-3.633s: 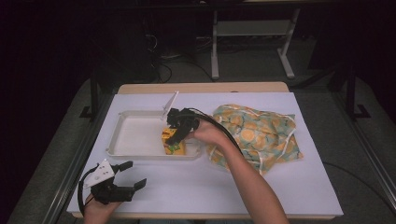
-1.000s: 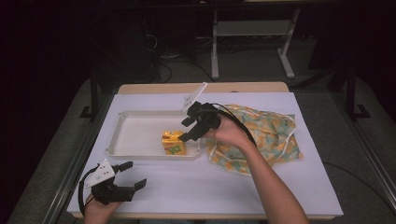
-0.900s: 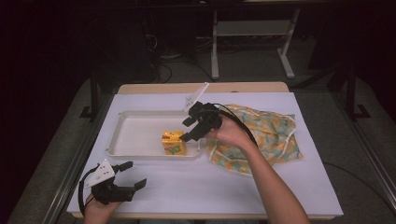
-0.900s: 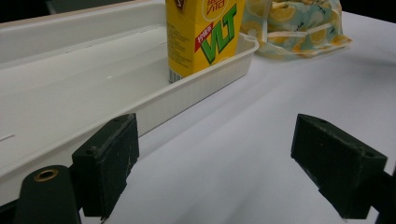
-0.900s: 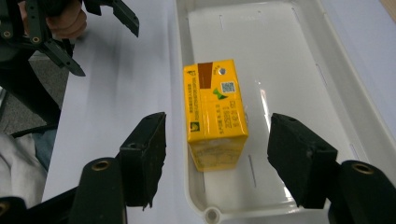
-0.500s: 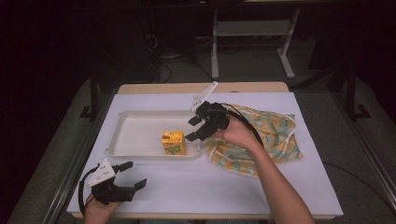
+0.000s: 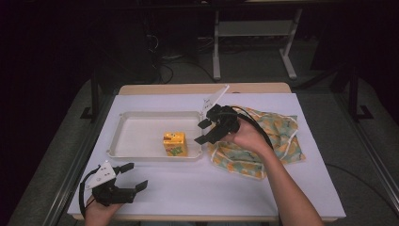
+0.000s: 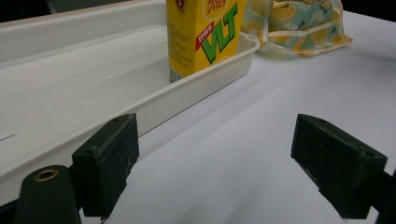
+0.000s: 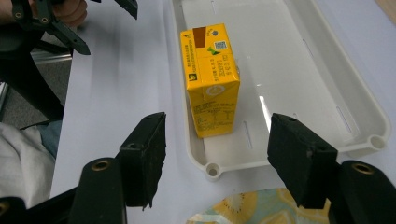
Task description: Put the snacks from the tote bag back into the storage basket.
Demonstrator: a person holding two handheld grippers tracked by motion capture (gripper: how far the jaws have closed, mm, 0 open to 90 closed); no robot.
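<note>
Count of items on table: one yellow juice carton (image 7: 175,143), standing at centre of the high view. One white tray (image 7: 141,134), centre-left. One fruit-print cloth bag (image 7: 277,136), centre-right. Two handheld grippers: left gripper (image 7: 131,177) at lower left, right gripper (image 7: 203,132) near centre. Two hands: one (image 7: 96,212) at the bottom-left edge, one (image 7: 249,136) right of centre. One white table cover (image 7: 211,183).
</note>
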